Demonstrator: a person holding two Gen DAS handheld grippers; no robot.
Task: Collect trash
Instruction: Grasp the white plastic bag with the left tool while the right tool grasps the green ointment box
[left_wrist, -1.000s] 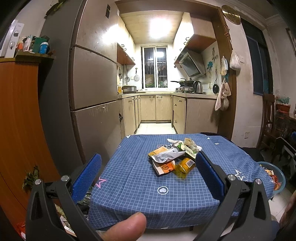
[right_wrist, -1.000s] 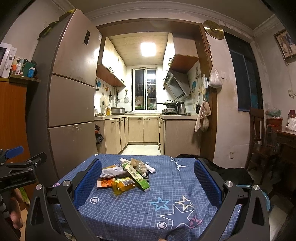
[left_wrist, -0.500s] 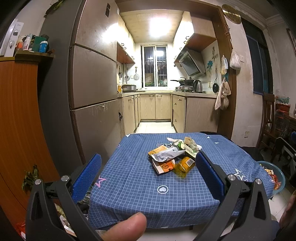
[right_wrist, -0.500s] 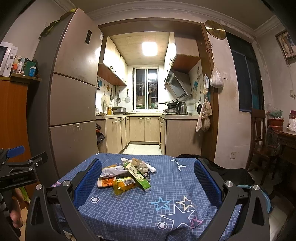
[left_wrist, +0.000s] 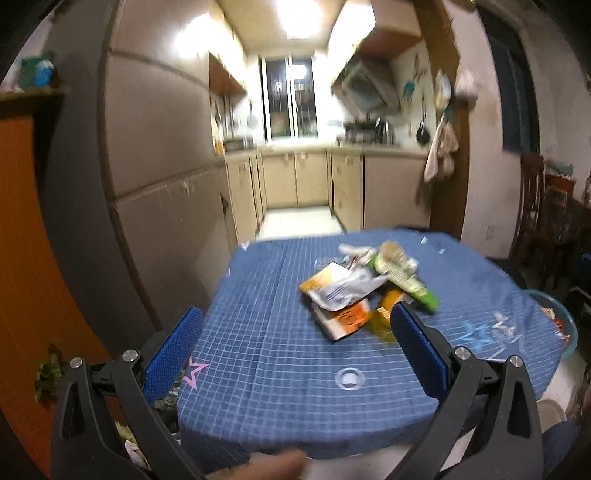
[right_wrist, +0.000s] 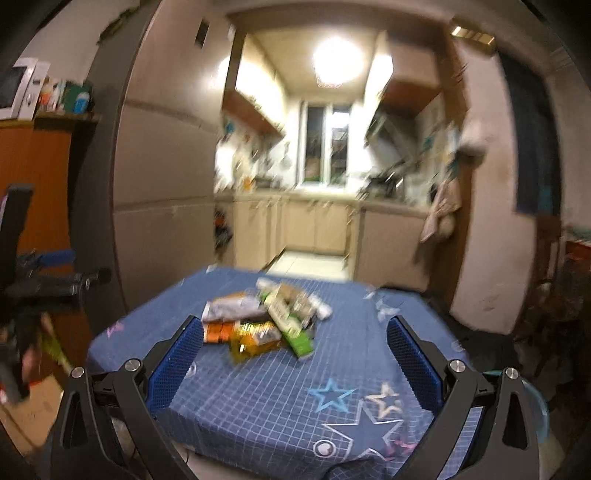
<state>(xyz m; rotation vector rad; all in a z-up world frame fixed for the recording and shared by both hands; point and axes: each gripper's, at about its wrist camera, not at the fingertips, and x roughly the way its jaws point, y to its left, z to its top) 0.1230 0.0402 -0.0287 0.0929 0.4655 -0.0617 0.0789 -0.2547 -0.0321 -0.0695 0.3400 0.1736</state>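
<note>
A pile of trash (left_wrist: 354, 295) lies on the blue checked tablecloth (left_wrist: 280, 343): an orange and white carton (left_wrist: 343, 319), a silver wrapper (left_wrist: 343, 290), a green box (left_wrist: 410, 282) and a yellow packet (left_wrist: 380, 323). My left gripper (left_wrist: 295, 310) is open and empty, short of the pile and to its left. In the right wrist view the pile (right_wrist: 266, 317) sits ahead of my right gripper (right_wrist: 294, 321). Its jaws are closing a little but stand wide, touching nothing. The left gripper (right_wrist: 62, 269) shows blurred at that view's left edge.
A blue basin (left_wrist: 561, 325) with scraps sits low beside the table's right side. A tall fridge (left_wrist: 155, 147) and a wooden cabinet (left_wrist: 22, 221) stand on the left, wooden chairs (left_wrist: 532, 206) on the right. A thumb (left_wrist: 273, 461) shows at the bottom edge.
Both grippers have moved toward the table and tipped downward, so the pile looks larger and nearer. Both views are now blurred by motion. Nothing has been picked up.
</note>
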